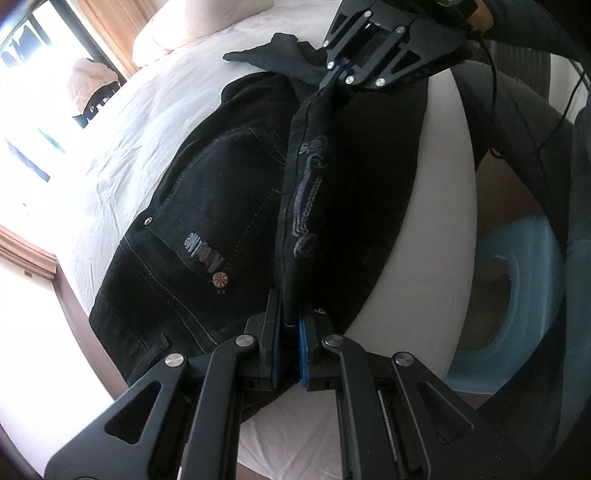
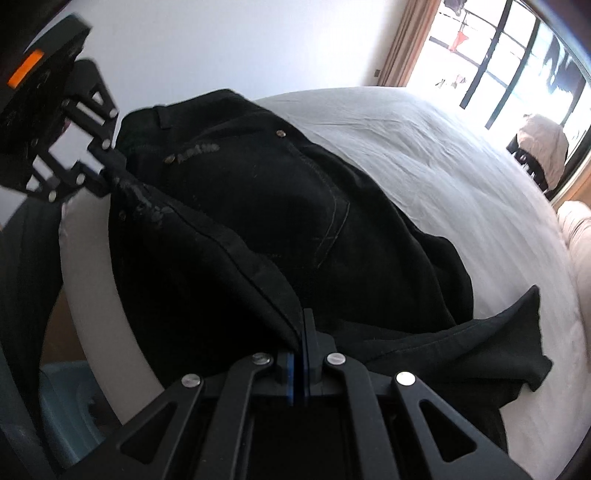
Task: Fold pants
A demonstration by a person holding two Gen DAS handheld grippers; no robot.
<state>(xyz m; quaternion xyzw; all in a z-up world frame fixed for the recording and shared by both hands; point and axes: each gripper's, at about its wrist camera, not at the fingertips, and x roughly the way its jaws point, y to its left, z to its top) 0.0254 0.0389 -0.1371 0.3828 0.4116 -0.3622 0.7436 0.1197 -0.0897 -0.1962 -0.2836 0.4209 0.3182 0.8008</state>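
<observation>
Pinching stiff black denim pants (image 1: 229,206) (stitched seams), both tools clamped.

Bedroom: white bed (image 1: 155,122), pillows (image 1: 177,33)

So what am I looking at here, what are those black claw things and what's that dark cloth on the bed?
Those are two hand-held grippers, each carried by a person, each with a camera looking along its fingers. One picture is from the left gripper, the other from the right gripper, so each also shows the other one. On the white bed lies a pair of black jeans. Both grippers are shut on a raised edge of the jeans, one at each end, lifting a fold. A blue plastic stool stands beside the bed.
</observation>
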